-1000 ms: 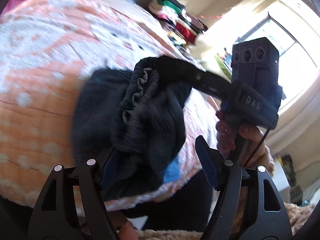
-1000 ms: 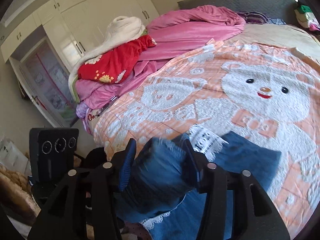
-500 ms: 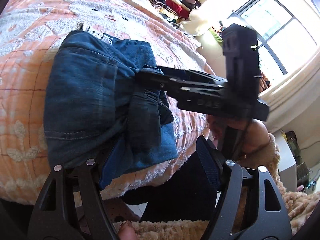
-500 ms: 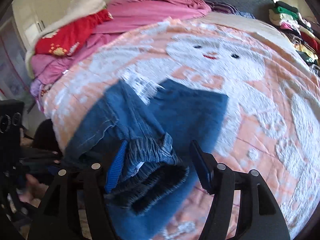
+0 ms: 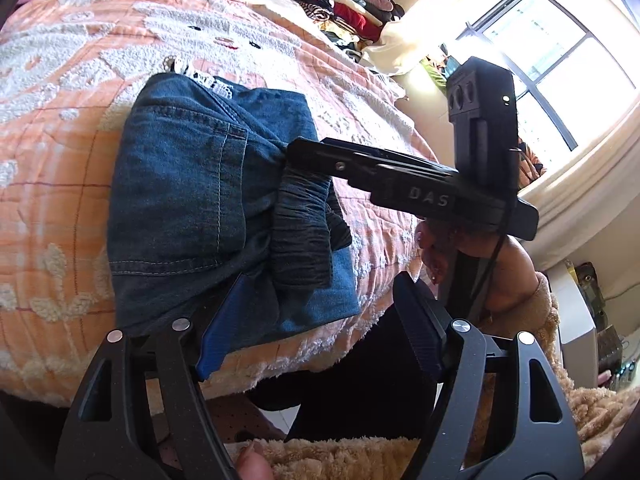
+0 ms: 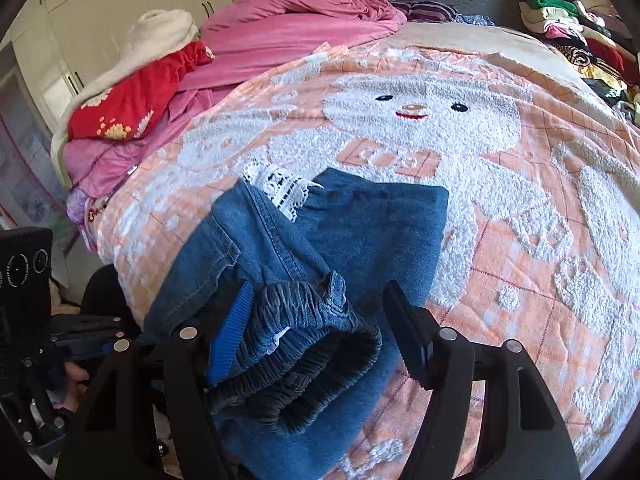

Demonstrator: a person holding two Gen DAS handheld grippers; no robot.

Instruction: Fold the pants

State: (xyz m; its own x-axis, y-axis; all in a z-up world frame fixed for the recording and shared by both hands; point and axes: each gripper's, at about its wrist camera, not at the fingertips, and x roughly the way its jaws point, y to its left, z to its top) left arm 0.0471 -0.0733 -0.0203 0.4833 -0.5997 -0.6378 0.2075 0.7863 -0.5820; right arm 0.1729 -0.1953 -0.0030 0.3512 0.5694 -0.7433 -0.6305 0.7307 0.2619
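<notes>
My right tongs [image 6: 316, 332] have just been opening, jaws apart around the gathered waistband of the folded pants [image 6: 360, 216]. My left tongs [image 5: 316, 332] stand apart at the pants' near edge on the bed [image 5: 64, 128].

The folded blue denim pants [image 6: 280, 280] lie on the bed's orange bear-patterned blanket [image 6: 520, 200], their elastic waistband bunched between the right claw [image 6: 320, 332], whose jaws have just been opening; the right pad stands clear of the fabric
</notes>
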